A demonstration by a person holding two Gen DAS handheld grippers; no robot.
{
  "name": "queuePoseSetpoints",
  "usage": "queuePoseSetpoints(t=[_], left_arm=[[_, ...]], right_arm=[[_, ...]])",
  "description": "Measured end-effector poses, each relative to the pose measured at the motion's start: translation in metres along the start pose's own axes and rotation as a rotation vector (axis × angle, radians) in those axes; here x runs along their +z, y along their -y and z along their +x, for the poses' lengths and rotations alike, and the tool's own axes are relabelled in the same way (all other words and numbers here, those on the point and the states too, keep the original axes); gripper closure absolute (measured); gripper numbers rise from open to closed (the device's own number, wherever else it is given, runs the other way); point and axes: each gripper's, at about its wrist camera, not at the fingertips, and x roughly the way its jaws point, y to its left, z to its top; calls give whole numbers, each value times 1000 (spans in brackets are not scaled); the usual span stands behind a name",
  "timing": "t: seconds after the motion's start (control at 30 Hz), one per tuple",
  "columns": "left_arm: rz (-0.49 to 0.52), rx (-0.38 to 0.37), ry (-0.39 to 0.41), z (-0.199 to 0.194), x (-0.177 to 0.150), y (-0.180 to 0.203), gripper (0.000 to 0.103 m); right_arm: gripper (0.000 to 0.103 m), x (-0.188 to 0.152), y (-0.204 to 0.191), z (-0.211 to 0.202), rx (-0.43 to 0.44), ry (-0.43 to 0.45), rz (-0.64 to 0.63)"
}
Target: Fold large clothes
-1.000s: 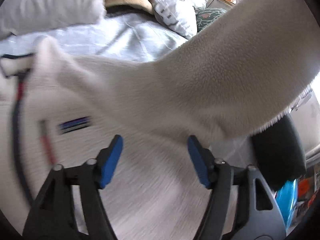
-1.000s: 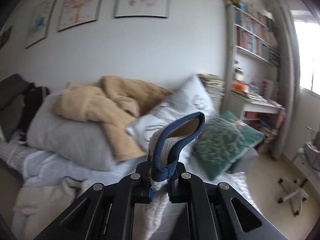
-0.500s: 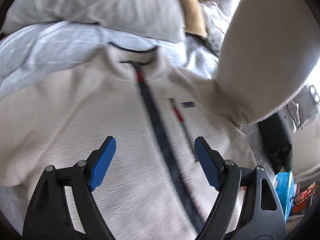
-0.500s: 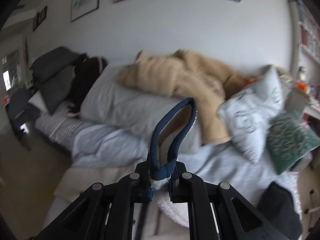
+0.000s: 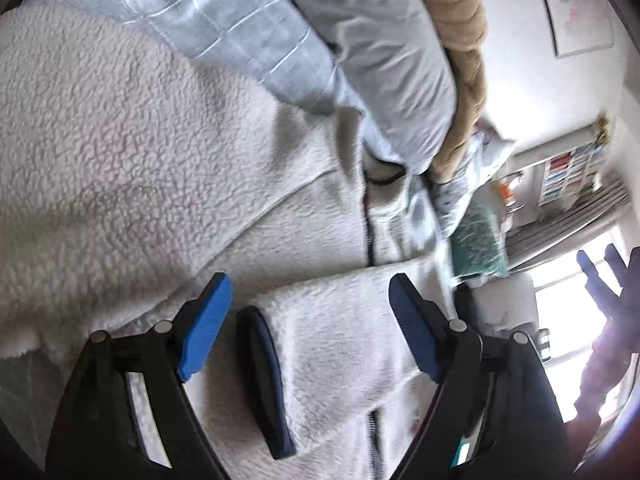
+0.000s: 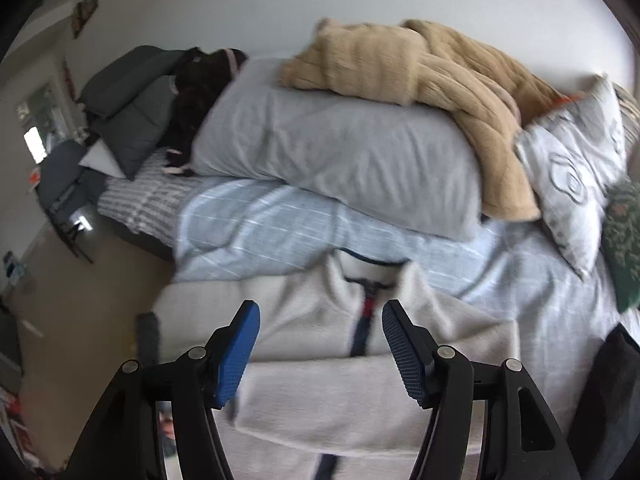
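Observation:
A cream fleece jacket lies front-up on the bed, its collar toward the pillows and a navy zip running down the middle. One sleeve is laid across the jacket's front, and its navy cuff rests just inside my left gripper's left finger. My left gripper hangs open over that sleeve, its pads not touching the fabric. My right gripper hovers above the chest of the jacket. Its jaws are opening and nothing is between them.
A pale blue checked duvet covers the bed. A grey pillow with a tan blanket on it lies behind the jacket. Patterned cushions sit at the right, a black object at the near right, and bare floor to the left.
My right gripper has opened and let go of the navy-cuffed sleeve, which now lies across the jacket's front. Both grippers have dropped lower, and the left has rolled and swung over the cuff.

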Motion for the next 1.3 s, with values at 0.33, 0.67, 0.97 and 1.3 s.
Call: queuePoseSetpoints(t=[0.33,0.67,0.97,1.3], left_arm=[[328,376,2,51,-20,67,93],[313,463,207,52,31,75,93],[374,467,274,46,15,73,93],[451,562,171,65,-2,78,53]], right_arm=[[30,-77,187,55,-165,-98,325],[30,-113,277,132,-33,-114,572],[89,-99,283,185,-2,-34,589],[66,-101,269,102,-259,57,370]])
